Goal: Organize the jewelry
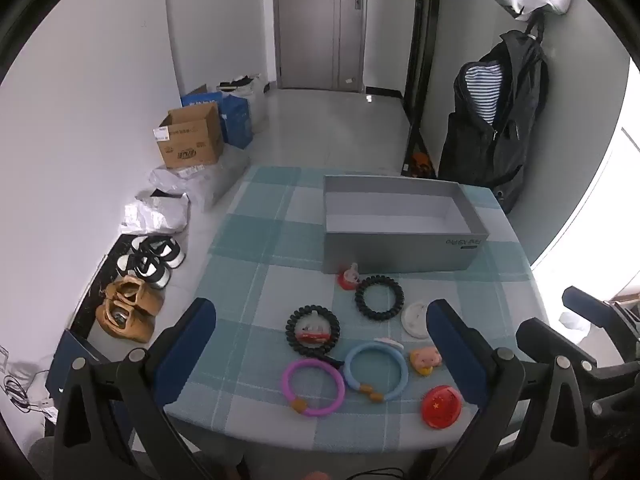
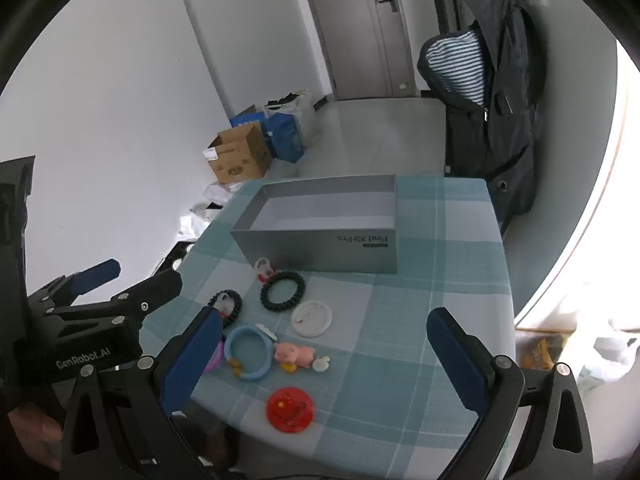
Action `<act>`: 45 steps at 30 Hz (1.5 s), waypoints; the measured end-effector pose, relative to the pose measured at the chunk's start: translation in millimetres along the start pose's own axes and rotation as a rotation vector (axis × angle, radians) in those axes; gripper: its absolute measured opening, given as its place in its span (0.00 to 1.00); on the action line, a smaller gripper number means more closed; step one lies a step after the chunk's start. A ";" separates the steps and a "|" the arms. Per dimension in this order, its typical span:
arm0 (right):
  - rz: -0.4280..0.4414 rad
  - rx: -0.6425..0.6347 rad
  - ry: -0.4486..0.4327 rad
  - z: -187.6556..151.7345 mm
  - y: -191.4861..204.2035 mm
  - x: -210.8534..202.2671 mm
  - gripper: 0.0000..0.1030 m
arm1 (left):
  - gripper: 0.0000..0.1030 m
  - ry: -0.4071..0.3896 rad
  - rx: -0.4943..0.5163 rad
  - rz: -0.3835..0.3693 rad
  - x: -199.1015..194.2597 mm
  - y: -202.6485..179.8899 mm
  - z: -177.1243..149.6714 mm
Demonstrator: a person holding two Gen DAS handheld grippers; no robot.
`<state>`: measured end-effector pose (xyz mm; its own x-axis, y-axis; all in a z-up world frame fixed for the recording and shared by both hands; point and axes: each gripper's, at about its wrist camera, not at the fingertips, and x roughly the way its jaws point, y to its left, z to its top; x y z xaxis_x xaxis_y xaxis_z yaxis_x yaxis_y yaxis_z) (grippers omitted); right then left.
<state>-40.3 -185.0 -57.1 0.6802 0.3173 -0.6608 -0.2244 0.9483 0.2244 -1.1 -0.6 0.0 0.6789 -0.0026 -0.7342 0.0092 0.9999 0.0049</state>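
An open grey box [image 1: 404, 250] [image 2: 320, 254] stands at the far side of the checked table. In front of it lie two black coil bracelets [image 1: 379, 295] [image 1: 313, 328], a pink ring [image 1: 313, 387], a blue ring [image 1: 376, 371] [image 2: 248, 354], a white round badge [image 2: 311, 318], a pink pig charm [image 1: 425, 361] [image 2: 294, 354], a red badge [image 1: 441, 407] [image 2: 290, 405] and a small red-and-white charm [image 1: 349, 277]. My left gripper [image 1: 320, 340] hovers open above the near items. My right gripper [image 2: 324, 344] is open too, with nothing between its fingers.
The table's near edge [image 1: 280, 436] curves just under both grippers. Left of the table, on the floor, are shoes [image 1: 154, 260], plastic bags and a cardboard box [image 1: 192, 142]. A dark coat [image 1: 500, 120] hangs at the far right. The left gripper's body [image 2: 88, 320] shows in the right wrist view.
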 end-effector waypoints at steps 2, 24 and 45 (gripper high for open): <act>0.007 0.000 0.004 -0.6 -0.6 0.6 0.99 | 0.99 -0.003 0.002 -0.013 -2.4 -2.5 -1.4; 0.060 -0.014 0.006 -1.0 6.2 0.5 0.99 | 0.99 0.003 -0.045 -0.043 -3.2 10.3 3.3; 0.081 0.005 0.020 -1.2 6.7 0.1 0.99 | 0.99 -0.004 -0.058 -0.065 -3.2 12.6 1.3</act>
<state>-42.5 -178.7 -56.5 0.6461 0.3930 -0.6543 -0.2747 0.9195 0.2811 -2.2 12.0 3.4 0.6812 -0.0672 -0.7290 0.0107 0.9966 -0.0819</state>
